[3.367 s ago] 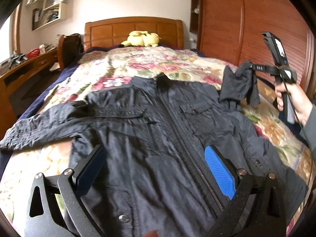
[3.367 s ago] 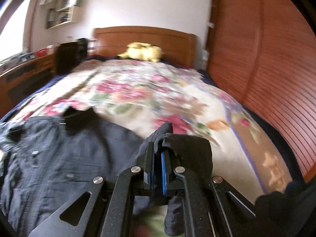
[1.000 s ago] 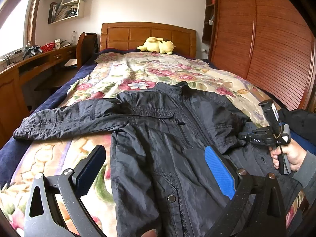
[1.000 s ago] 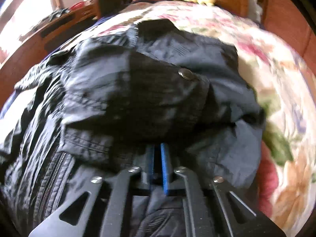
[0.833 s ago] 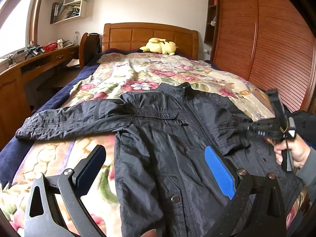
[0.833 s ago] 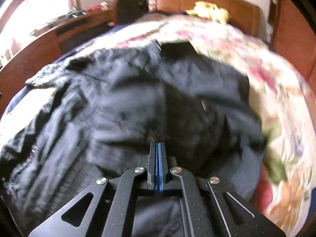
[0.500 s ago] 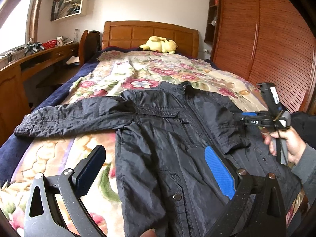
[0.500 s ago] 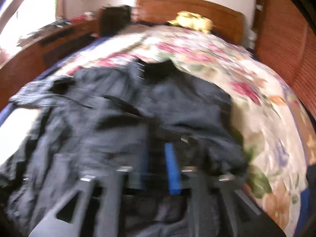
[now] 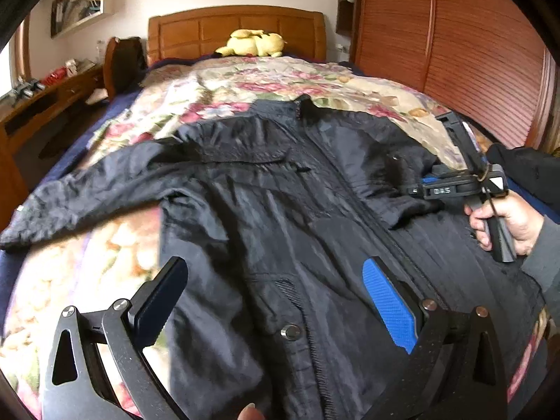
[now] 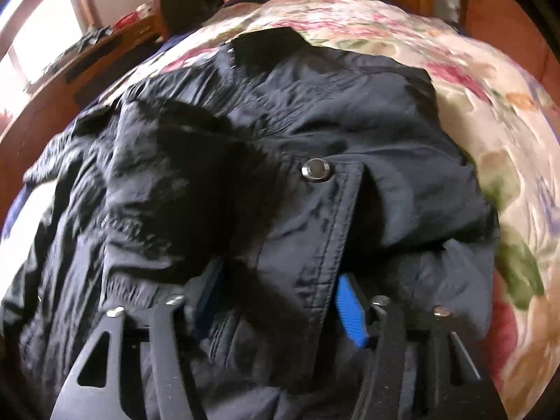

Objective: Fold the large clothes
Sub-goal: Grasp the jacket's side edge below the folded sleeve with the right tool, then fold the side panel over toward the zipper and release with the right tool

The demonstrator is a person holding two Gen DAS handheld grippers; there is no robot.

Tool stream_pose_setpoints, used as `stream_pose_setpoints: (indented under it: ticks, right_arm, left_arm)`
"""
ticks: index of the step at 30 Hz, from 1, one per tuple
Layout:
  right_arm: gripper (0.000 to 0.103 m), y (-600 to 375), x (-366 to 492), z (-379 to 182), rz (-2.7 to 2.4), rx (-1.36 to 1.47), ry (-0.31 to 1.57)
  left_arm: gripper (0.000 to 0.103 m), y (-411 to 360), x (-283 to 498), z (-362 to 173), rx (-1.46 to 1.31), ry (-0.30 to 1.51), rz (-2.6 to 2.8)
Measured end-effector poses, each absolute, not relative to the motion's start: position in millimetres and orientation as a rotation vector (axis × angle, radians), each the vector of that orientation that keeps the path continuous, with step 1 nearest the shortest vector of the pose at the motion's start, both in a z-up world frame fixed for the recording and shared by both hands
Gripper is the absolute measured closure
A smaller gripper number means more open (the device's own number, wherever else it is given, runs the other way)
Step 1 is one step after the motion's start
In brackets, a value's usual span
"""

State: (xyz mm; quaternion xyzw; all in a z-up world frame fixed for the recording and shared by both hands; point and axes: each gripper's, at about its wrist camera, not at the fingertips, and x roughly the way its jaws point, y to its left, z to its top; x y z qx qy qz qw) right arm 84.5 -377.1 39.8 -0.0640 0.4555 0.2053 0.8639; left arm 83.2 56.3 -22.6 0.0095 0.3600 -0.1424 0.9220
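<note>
A dark jacket (image 9: 280, 210) lies front up on the floral bedspread (image 9: 245, 87), collar toward the headboard. One sleeve (image 9: 87, 192) stretches out to the left. The other sleeve (image 10: 315, 192) is folded in over the chest, its snap cuff on top. My right gripper (image 10: 278, 283) points down at that cuff; its jaws are closing, with cuff fabric lying loosely between the blue pads (image 10: 346, 297). In the left wrist view the right gripper (image 9: 416, 189) sits at the folded sleeve, held by a hand (image 9: 504, 217). My left gripper (image 9: 273, 273) hovers open over the jacket's lower front, holding nothing.
A yellow plush toy (image 9: 252, 43) rests by the wooden headboard (image 9: 238, 24). A desk (image 9: 42, 101) and chair (image 9: 122, 59) stand left of the bed. Slatted wooden doors (image 9: 472, 52) line the right side. Another dark garment (image 9: 525, 168) lies at the bed's right edge.
The right gripper, shut on the sleeve a second ago, drew back, opened, and came down again around the cuff. The left gripper sank closer to the jacket.
</note>
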Motion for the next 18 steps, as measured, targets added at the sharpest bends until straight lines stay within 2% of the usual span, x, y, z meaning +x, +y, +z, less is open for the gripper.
stream_pose_setpoints:
  ticks: [1,4,13,18]
  right_arm:
    - [0.068,-375.0,85.7,39.0,0.432,-0.149,0.948]
    - [0.090,-369.7,76.7,53.6,0.434,-0.179,0.901]
    - [0.092,-331.9,56.7,109.0,0.571,-0.166,0.730]
    - [0.092,-288.0,35.7,120.0,0.625,-0.228,0.689]
  left_arm:
    - [0.002,55.9,83.6,-23.0,0.012,0.746,-0.303]
    - [0.002,52.5,80.1,-20.8,0.035,0.736,-0.290]
    - [0.002,69.1,76.5,-9.6,0.001,0.690,-0.238]
    - [0.002,77.7,76.9,-7.2,-0.019,0.684,-0.225]
